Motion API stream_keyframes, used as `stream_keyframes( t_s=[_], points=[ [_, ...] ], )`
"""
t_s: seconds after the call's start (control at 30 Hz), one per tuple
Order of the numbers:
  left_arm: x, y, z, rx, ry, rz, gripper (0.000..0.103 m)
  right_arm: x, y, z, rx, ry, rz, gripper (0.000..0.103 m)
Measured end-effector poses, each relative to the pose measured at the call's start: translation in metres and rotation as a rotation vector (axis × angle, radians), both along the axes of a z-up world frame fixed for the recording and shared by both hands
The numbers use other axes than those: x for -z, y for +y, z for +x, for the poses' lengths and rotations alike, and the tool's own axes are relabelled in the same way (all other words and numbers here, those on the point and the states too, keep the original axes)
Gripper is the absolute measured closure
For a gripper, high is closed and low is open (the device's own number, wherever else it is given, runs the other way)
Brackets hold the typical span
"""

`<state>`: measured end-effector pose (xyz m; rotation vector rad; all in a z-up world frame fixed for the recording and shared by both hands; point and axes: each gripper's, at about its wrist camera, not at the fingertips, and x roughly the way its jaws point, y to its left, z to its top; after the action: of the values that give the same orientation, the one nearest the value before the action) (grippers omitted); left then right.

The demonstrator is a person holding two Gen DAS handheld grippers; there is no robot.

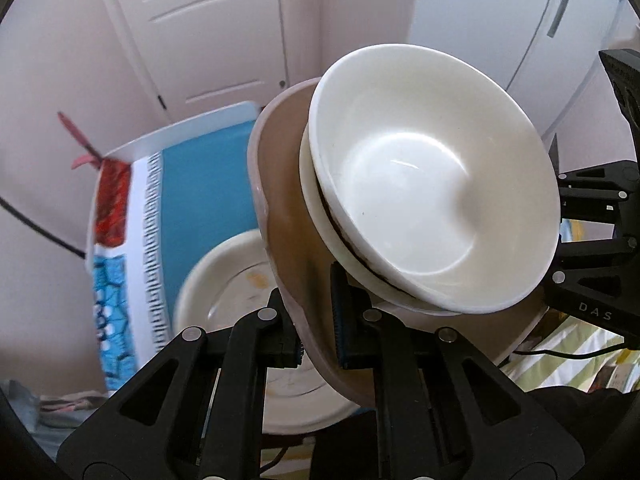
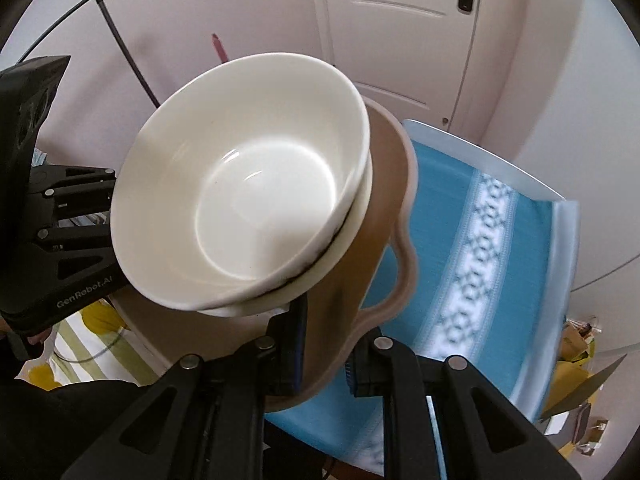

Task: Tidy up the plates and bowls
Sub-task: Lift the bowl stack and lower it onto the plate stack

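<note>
**Bowls lifted on a tray between two grippers**

Bowls point(image 1: 432, 184) sat stacked, white, one nested in another, on a brown tray point(image 1: 288, 184) with a scalloped pale rim. Both the tray and its load were up in the air, tilted, above a table point(image 2: 480, 240) covered in a blue cloth with a white patterned band.

The tray was the widest thing held, and each gripper had one side of it. The left gripper point(image 1: 318, 330) had its fingers nearly closed, one pad inside the rim and one outside, pinching the edge. The right gripper point(image 2: 324, 354) did the same on the opposite edge, fingers close together and clamped on the rim beside a curved handle-like lobe.

Below the tray, in the left wrist view, a cream plate point(image 1: 240, 280) lay on the cloth, blurred. Behind stood pale doors point(image 2: 400, 40) and a pink wall. From each wrist camera the other gripper's black body showed at the far side of the bowls.
</note>
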<state>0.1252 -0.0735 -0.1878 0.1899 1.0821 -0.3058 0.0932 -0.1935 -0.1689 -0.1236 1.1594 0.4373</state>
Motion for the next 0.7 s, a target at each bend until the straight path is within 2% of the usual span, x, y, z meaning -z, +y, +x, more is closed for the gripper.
stream_keyframes(
  t_s=[0.13, 0.33, 0.7],
  points=[
    [0.013, 0.044, 0.000, 0.013, 0.026, 0.016, 0.094, 0.010, 0.045, 0.000, 0.008, 0.019, 0.003, 0.088],
    [0.035, 0.077, 0.000, 0.046, 0.071, 0.026, 0.094, 0.031, 0.084, -0.006, 0.048, 0.056, 0.006, 0.088],
    [0.072, 0.089, -0.005, 0.074, 0.131, 0.017, 0.094, 0.058, 0.109, -0.013, 0.055, 0.086, -0.073, 0.088]
  ],
)
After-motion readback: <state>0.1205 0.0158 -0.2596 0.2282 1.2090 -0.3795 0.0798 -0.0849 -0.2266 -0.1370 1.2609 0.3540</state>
